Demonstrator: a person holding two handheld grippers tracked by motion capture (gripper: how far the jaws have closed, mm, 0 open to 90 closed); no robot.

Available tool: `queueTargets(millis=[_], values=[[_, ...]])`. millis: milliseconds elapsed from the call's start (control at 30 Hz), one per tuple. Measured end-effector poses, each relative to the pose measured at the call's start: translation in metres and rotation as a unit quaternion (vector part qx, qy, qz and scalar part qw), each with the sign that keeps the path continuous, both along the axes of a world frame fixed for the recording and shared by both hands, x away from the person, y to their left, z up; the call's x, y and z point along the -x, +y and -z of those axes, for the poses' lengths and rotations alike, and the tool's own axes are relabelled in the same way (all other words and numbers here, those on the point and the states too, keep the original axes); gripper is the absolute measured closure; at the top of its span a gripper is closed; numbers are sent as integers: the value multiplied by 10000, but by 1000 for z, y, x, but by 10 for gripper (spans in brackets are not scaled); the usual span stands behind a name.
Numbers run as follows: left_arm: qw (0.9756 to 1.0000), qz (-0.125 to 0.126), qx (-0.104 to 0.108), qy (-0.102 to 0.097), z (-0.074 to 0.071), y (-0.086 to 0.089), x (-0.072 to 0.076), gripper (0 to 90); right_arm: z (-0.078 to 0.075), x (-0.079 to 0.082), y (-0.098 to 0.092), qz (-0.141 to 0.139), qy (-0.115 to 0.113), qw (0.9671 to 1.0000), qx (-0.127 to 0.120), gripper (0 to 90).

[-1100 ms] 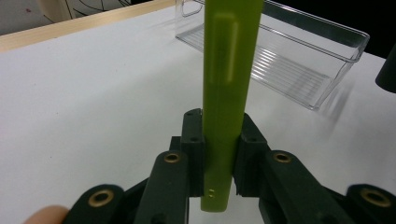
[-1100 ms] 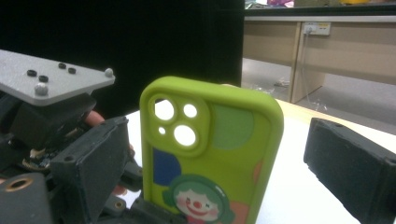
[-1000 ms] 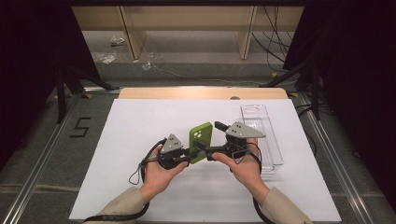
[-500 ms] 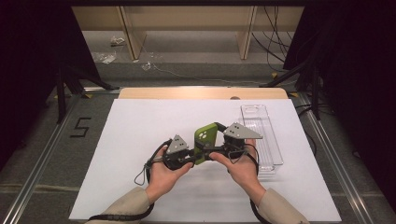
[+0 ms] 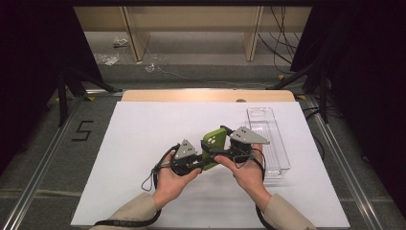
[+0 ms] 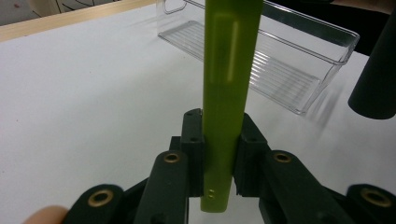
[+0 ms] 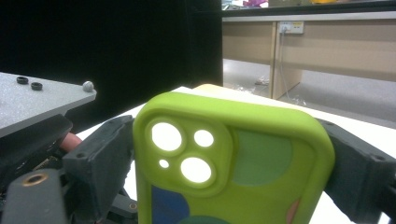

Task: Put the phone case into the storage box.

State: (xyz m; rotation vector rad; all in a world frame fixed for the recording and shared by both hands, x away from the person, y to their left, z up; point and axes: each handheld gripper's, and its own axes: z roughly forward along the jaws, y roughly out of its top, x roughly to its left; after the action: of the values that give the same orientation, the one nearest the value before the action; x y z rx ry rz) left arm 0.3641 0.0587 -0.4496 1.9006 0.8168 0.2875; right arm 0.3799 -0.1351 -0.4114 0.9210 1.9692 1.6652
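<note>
A lime-green phone case with camera cut-outs is held above the white table between both grippers. My left gripper is shut on the case's lower end, and in the left gripper view its pads press the two flat faces of the case. My right gripper spans the case's width. Its jaws have just been closing, and in the right gripper view they touch both side edges of the case.
A clear plastic tray lies lengthwise on the white table sheet, just right of the right hand; it appears in the left gripper view as the tray. A wooden edge runs along the table's far side.
The right gripper has swung in from the right and brought its jaws around the case. The two hands now sit closer together, and the case has shifted slightly to the right.
</note>
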Motion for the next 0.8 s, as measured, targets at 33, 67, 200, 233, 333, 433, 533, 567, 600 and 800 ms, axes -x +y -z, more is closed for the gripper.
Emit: queueTargets(millis=[33, 67, 200, 233, 333, 433, 533, 567, 600, 800], values=[[10000, -8, 1, -6, 0, 0, 0, 769, 0, 0, 0, 25, 3, 10000, 16, 150], [10000, -8, 4, -3, 0, 0, 0, 769, 0, 0, -1, 37, -15, 10000, -5, 153], [10000, -22, 21, -4, 0, 1, 0, 769, 0, 1, 0, 73, -32, 10000, -15, 154], [10000, -28, 29, -3, 0, 1, 0, 769, 0, 1, 0, 75, -45, 10000, -12, 155], [10000, -20, 38, 8, 0, 0, 0, 769, 0, 1, 0, 71, -54, 10000, -27, 159], [10000, -12, 45, 15, 0, 0, 0, 768, 0, 1, 0, 71, -54, 10000, -27, 164], [10000, -9, 58, 16, 0, 0, 0, 766, 0, 1, 0, 59, -63, 10000, -23, 167], [10000, -5, 63, 18, 0, 0, 0, 766, 0, 1, 0, 62, -68, 10000, -27, 168], [10000, -5, 74, 18, 0, 0, 0, 765, 0, 1, 0, 62, -83, 9999, -25, 169], [9999, 95, -8, -133, -1, 0, 0, 717, -3, 1, -2, 60, -94, 9999, -54, 175]])
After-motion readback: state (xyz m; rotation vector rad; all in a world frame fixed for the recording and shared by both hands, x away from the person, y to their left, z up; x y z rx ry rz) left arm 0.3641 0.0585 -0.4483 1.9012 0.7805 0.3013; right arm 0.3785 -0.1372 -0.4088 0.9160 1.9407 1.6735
